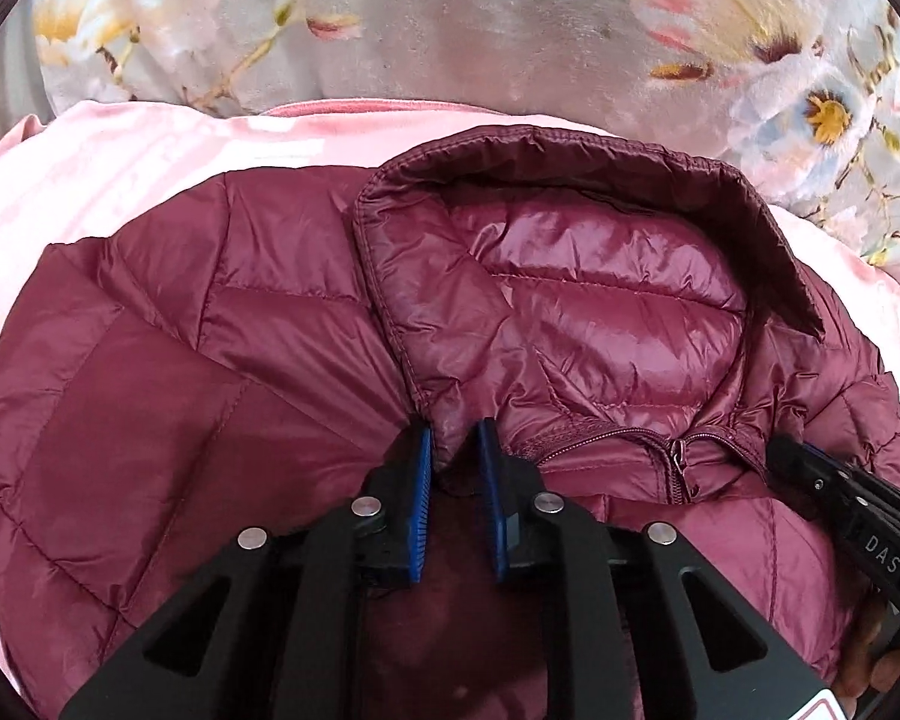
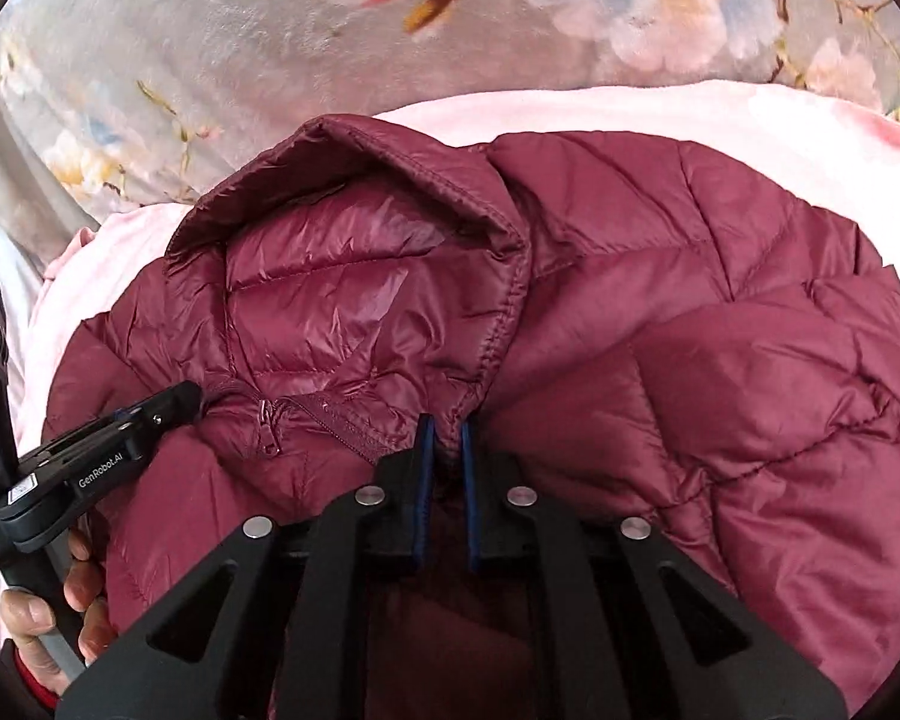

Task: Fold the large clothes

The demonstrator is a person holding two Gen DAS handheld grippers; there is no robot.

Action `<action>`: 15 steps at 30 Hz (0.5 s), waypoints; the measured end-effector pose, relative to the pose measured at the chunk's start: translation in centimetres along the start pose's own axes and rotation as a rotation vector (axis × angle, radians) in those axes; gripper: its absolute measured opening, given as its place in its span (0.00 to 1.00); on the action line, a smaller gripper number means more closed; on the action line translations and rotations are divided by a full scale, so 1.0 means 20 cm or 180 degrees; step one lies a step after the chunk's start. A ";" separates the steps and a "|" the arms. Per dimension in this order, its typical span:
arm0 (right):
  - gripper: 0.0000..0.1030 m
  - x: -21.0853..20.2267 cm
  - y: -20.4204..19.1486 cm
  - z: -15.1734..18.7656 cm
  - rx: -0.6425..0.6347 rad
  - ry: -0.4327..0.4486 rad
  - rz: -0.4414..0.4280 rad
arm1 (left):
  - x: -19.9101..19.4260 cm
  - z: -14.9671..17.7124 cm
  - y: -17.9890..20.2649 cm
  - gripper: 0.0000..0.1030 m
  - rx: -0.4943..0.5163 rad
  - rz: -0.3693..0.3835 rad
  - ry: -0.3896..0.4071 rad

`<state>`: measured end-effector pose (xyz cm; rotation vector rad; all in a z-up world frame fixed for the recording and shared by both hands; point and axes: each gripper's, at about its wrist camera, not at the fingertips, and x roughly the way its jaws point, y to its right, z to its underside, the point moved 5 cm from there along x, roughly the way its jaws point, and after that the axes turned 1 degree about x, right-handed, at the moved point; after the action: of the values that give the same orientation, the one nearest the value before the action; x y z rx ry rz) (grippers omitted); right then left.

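Floral bedding (image 1: 450,18) is lying beneath the quilted maroon puffer jacket (image 1: 600,276); left gripper (image 1: 455,429) and right gripper (image 2: 444,423) are pinching its collar edges, likely for lifting evenly.

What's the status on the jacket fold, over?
Left hand-held gripper and right hand-held gripper both pinching the maroon puffer jacket at its collar. Nothing in the way.

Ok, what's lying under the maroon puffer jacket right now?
A pale pink blanket shows around the maroon puffer jacket, with the floral bedspread beyond. Whatever lies directly beneath the jacket is covered.
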<state>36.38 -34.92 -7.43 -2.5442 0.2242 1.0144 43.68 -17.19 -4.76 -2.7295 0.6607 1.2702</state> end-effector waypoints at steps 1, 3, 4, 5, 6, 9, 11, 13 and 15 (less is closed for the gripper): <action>0.06 0.00 0.00 0.00 0.0001 0.0000 -0.0006 | 0.00 0.00 0.00 0.18 -0.0006 0.0003 0.0009; 0.06 0.00 -0.01 0.00 -0.0018 0.0000 0.0005 | 0.00 0.00 0.00 0.18 0.0001 -0.0005 0.0012; 0.06 0.00 -0.01 -0.01 -0.0042 0.0001 0.0021 | 0.00 0.00 0.00 0.18 0.0015 -0.0022 0.0013; 0.06 0.00 -0.02 -0.01 -0.0048 0.0009 0.0024 | 0.00 0.00 0.00 0.18 0.0023 -0.0034 0.0015; 0.06 -0.01 -0.01 0.00 -0.0035 0.0026 0.0006 | 0.01 0.00 0.00 0.19 0.0026 -0.0039 0.0020; 0.08 -0.04 0.02 0.00 0.0075 0.0099 -0.0084 | 0.01 0.00 0.01 0.19 0.0011 -0.0028 0.0030; 0.09 -0.09 0.07 -0.01 0.0253 0.0261 -0.0072 | 0.00 0.00 0.00 0.21 -0.0013 -0.0007 0.0051; 0.11 -0.17 0.14 -0.03 0.0417 0.0501 0.0161 | -0.02 0.00 -0.03 0.22 -0.0123 0.0030 0.0119; 0.11 -0.28 0.21 -0.04 0.0583 0.0740 0.0370 | -0.08 0.01 -0.08 0.27 -0.0268 0.0019 0.0230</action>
<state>31.64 -39.13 -4.29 -2.4996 0.5108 0.6994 43.32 -15.22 -3.89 -2.8553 0.6362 1.2333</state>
